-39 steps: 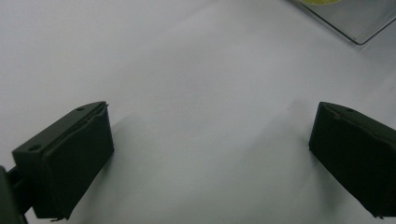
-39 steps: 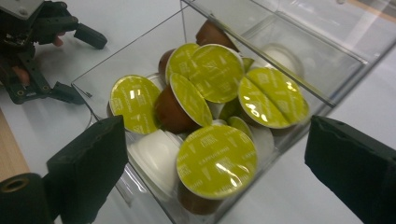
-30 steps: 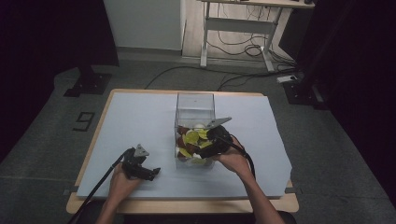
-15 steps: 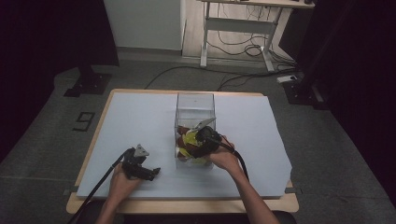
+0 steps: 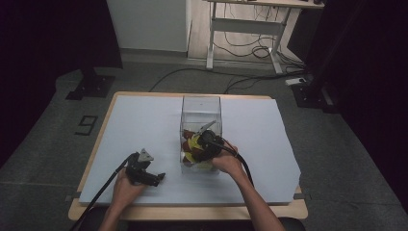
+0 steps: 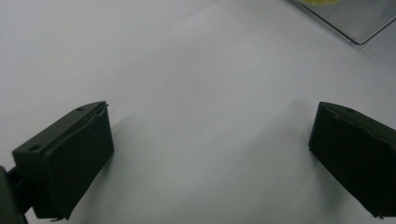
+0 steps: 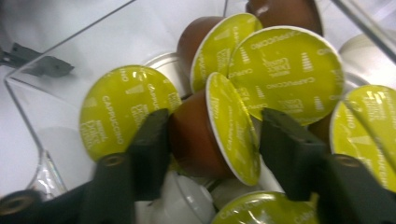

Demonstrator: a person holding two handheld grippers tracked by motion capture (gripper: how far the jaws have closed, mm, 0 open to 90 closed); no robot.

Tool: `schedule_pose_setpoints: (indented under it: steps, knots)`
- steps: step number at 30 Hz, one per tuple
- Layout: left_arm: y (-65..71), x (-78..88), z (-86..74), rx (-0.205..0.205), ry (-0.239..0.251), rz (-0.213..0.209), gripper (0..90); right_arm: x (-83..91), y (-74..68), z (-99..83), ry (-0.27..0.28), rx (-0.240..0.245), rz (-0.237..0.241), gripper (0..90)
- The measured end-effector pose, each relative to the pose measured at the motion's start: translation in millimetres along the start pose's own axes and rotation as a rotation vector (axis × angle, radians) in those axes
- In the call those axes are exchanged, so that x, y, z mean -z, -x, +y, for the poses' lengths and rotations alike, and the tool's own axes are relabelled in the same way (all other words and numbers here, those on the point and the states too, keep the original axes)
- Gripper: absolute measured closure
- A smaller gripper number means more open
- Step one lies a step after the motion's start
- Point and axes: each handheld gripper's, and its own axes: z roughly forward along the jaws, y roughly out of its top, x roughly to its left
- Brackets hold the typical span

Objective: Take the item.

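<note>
A clear plastic box [image 5: 201, 103] stands mid-table and holds several coffee capsules with yellow-green foil lids. My right gripper [image 5: 196, 148] reaches into it from the near side. In the right gripper view its jaws have just been closing around a brown capsule [image 7: 198, 140] lying on its side. One pad sits on the capsule's base and the other against its lid, so the right gripper [image 7: 215, 122] is shut on it. My left gripper [image 5: 155, 177] rests near the table's front left. Its jaws stand wide open over the bare white sheet [image 6: 205, 93], with nothing between them.
More capsules [image 7: 285, 70] crowd around the held one, and white ones [image 7: 187, 196] lie beneath. The box wall [image 7: 70, 56] rises close on the left of the right gripper view. A white sheet [image 5: 144, 120] covers the wooden table. A desk frame [image 5: 245, 24] and cables lie beyond the table.
My right hand has moved left and down, deeper into the box among the capsules. The left hand and its gripper have stayed put.
</note>
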Motion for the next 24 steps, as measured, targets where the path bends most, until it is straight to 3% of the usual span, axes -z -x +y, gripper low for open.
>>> schedule_pose_setpoints:
  steps: [4,8,24]
  knots:
    - [0.0,0.0,0.0,0.000,0.000,0.000,0.0,0.2,-1.3,0.9,-0.005,0.007,-0.008,49.7]
    - [0.1,0.0,0.0,0.001,0.001,0.000,0.0,4.5,-4.3,2.7,0.032,0.016,-0.025,54.5]
    - [0.0,0.0,0.0,0.000,0.000,0.000,0.0,22.2,-7.4,3.2,0.083,0.013,-0.025,56.4]
